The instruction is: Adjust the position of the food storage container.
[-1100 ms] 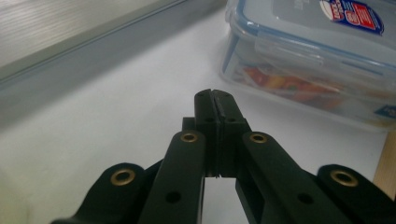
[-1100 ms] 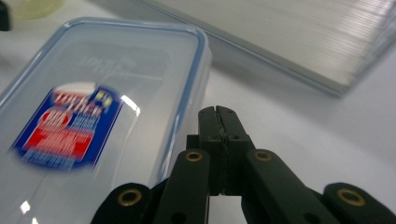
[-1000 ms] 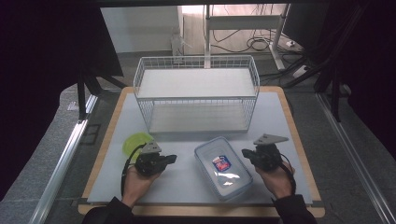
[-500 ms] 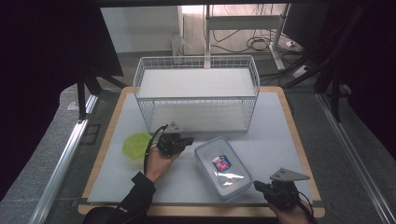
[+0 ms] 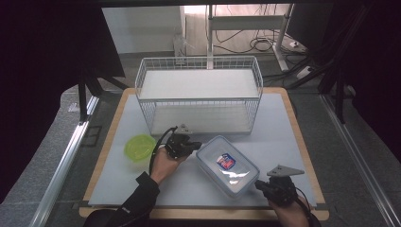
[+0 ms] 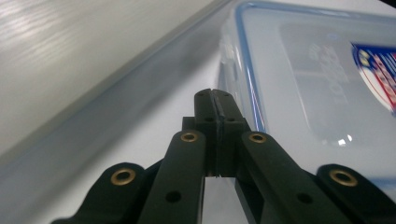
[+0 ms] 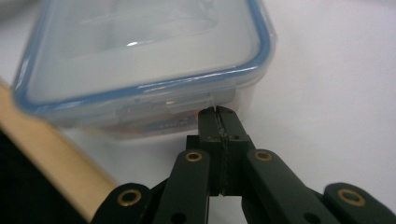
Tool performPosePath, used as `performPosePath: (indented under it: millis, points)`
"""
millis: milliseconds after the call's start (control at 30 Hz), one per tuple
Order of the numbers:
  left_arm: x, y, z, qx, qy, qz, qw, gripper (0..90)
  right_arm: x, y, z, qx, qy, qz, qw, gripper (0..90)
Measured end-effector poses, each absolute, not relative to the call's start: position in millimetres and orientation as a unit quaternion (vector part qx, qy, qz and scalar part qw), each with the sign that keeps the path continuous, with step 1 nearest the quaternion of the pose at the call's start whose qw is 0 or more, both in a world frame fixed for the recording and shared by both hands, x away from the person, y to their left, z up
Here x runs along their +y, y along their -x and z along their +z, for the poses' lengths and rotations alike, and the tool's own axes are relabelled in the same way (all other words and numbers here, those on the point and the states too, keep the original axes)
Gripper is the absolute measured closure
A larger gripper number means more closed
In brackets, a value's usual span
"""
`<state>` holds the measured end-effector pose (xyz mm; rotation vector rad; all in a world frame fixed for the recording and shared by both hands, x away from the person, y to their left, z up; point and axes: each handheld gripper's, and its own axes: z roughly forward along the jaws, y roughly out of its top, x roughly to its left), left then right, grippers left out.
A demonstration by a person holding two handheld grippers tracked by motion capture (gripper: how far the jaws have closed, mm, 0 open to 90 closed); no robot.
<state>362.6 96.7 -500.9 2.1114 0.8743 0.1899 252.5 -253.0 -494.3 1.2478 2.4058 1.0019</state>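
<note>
Clear lidded container [image 5: 228, 165] lies flat on the counter [image 5: 283, 123], in front of the wire basket [image 5: 198, 94], diagonal to the near edge. Left tool [image 5: 193, 145], jaws pressed together and empty, sits at the container's far-left end. Right tool [image 5: 259, 184], jaws likewise pressed together, tips at its near-right end latch.

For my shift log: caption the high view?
Shut tongs and flank the clear lidded container before a wire rack.
</note>
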Motion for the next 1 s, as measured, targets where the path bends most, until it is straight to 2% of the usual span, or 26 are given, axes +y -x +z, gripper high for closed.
performPosePath:
  millis: [233, 467, 700, 833, 1000]
  points:
    - [109, -338, -502, 0.366, -0.833, 0.077, 0.407, 90.0, -260, -287, -495, 0.816, -0.441, 0.353, 0.122, 90.0]
    - [117, -310, -499, 0.377, -0.83, 0.094, 0.4, 90.0, -250, -330, -496, 0.818, -0.435, 0.354, 0.13, 90.0]
    - [130, -292, -499, 0.375, -0.827, 0.091, 0.409, 89.9, -231, -349, -498, 0.821, -0.429, 0.359, 0.115, 90.0]
    - [137, -304, -502, 0.4, -0.821, 0.128, 0.387, 89.9, -223, -350, -498, 0.825, -0.423, 0.361, 0.101, 90.0]
    - [134, -323, -521, 0.425, -0.818, 0.114, 0.37, 89.9, -220, -357, -498, 0.825, -0.422, 0.359, 0.109, 90.0]
